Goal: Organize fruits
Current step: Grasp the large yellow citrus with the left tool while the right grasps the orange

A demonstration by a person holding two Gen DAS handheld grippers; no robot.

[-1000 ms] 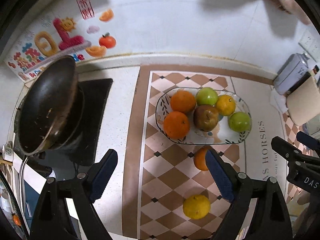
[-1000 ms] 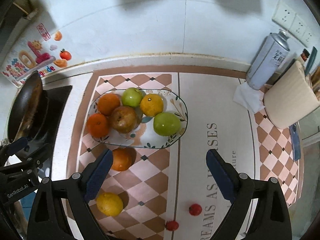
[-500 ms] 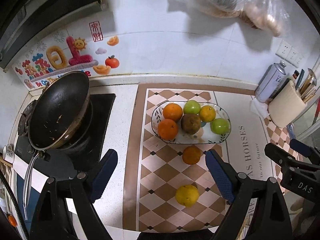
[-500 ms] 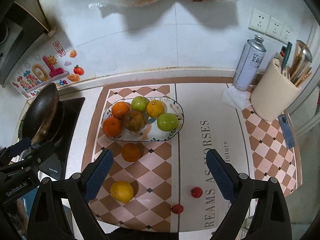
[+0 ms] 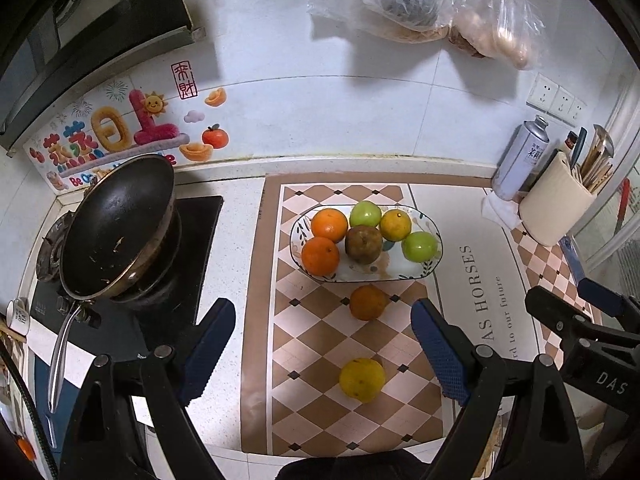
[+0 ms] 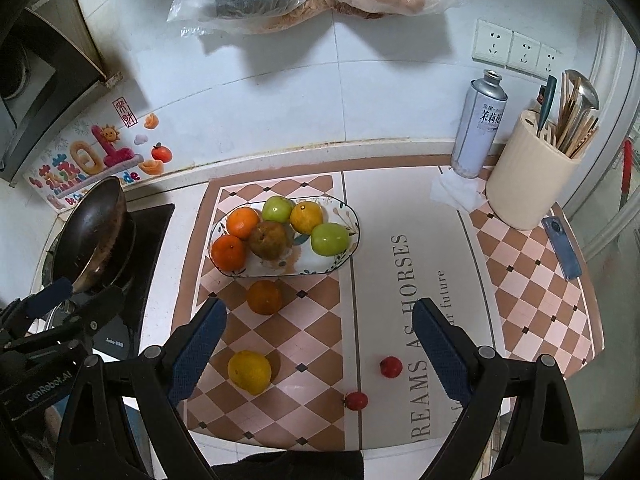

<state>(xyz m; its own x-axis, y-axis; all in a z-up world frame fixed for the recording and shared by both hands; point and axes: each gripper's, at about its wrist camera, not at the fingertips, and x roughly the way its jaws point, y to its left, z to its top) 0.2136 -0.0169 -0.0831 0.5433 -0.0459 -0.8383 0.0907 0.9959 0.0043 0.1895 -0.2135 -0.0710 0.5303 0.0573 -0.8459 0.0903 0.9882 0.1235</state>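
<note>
Both grippers (image 5: 324, 340) (image 6: 320, 338) wide apart, nothing between.

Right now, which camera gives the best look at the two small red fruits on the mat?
The right wrist view. Both red fruits lie in plain sight on the mat, between the open right tongs. The left wrist view shows neither of them: their spot falls behind the left tongs' own finger there.

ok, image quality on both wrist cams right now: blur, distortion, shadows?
Left wrist view: sharp, heavy fisheye bend along the counter edge, hanging plastic bags cast hard shadows on the wall. Right wrist view: equally sharp, same barrel curve, dark corners, fruit plate evenly lit, no glare.
</note>
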